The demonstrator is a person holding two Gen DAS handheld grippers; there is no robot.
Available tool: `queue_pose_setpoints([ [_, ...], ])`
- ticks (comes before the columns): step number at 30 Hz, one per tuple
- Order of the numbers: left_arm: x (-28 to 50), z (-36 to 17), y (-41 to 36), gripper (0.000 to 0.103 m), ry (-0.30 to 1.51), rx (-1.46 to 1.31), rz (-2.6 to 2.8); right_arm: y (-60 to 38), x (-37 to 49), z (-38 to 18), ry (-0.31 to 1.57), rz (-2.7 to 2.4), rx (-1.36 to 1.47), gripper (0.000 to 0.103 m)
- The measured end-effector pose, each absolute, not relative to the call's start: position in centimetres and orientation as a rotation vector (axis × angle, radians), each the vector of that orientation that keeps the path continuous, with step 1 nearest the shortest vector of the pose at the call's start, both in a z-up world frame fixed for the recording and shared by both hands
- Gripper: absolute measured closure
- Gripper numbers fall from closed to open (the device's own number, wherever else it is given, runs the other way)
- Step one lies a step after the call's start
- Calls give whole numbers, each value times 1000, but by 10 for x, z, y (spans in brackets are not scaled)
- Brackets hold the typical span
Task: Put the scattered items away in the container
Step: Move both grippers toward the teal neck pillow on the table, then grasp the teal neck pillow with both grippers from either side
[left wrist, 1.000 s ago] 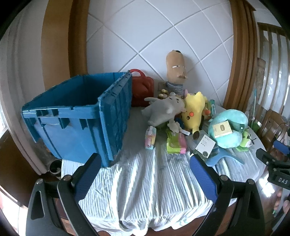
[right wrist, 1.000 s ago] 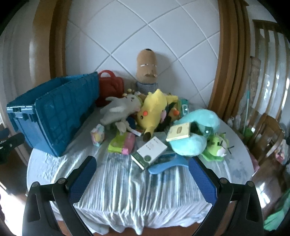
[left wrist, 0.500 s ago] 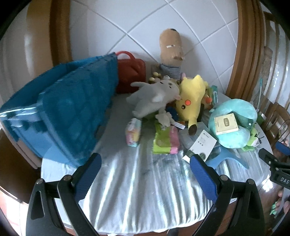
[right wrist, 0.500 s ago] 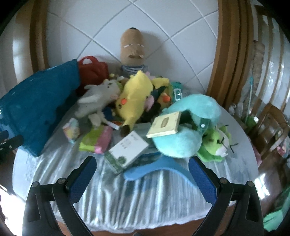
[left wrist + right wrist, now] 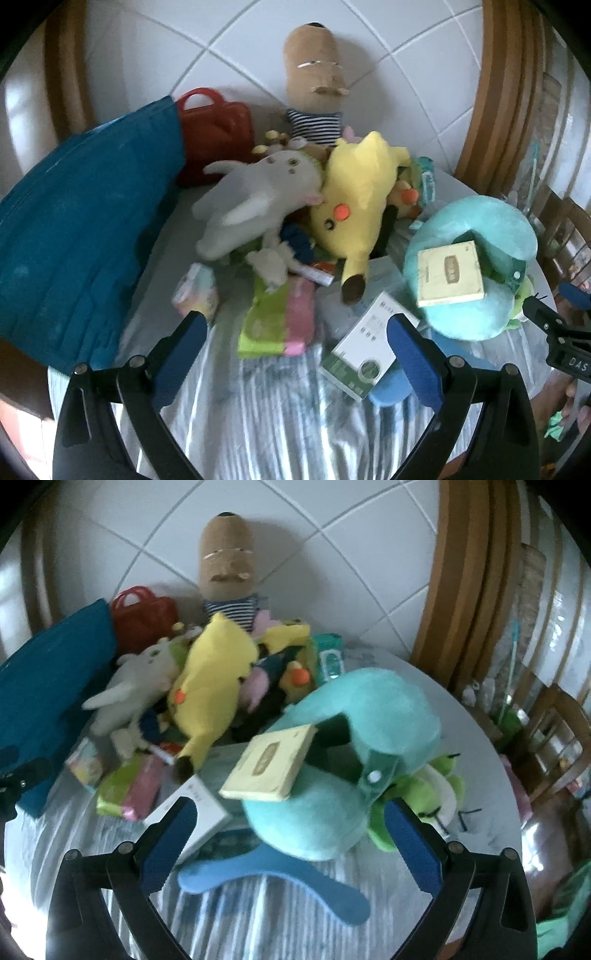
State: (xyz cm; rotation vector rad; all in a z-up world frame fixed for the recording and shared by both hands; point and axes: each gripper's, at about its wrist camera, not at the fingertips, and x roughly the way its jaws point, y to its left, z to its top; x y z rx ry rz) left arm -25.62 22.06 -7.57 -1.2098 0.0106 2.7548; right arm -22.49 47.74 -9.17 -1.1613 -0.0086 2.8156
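Blue plastic fills the far left of both my views: the container [image 5: 85, 243] sits at the table's left edge, well to the left of my left gripper [image 5: 295, 349], and nothing shows inside it from this angle. Both tools are spread wide and carry nothing. I judge I hold them apart so each can drop over something bulky.

My right gripper [image 5: 286, 836] hangs just in front of the teal neck pillow [image 5: 373, 716], which I take as its target. A cream box [image 5: 271, 762] lies tilted on the pillow and would likely slide off if I lift, and a green frog plush [image 5: 424, 797] presses against the pillow's right side. Below the pillow, close to my fingers, lies a blue hanger-shaped piece [image 5: 273, 867] that could snag.

Ahead of my left gripper lie a green-and-pink packet [image 5: 275, 321] and a white box [image 5: 364, 349], with a pastel packet [image 5: 195, 291] to the left. Beyond them the grey plush [image 5: 255, 203] and yellow plush [image 5: 354, 199] lean together, so pulling one may drag the other. A brown striped doll [image 5: 316, 88] and a red case [image 5: 218, 133] stand against the tiled wall.
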Motion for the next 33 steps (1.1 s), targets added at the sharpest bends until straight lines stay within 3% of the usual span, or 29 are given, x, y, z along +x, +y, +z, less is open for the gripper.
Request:
queue_pose_setpoints([
  [10, -306, -102, 310, 4, 146, -1185, 2585, 542, -244, -77, 7, 2715, -1084, 0],
  [17, -338, -114, 392, 4, 74, -1246, 2555, 599, -296, -75, -72, 2774, -1114, 0],
  [23, -368, -154, 448, 4, 34, -1409, 2567, 632, -350, -93, -165, 2856, -1261, 0],
  [33, -403, -196, 389, 4, -9, -1723, 2853, 627, -395, -131, -207, 2926, -1456, 0],
])
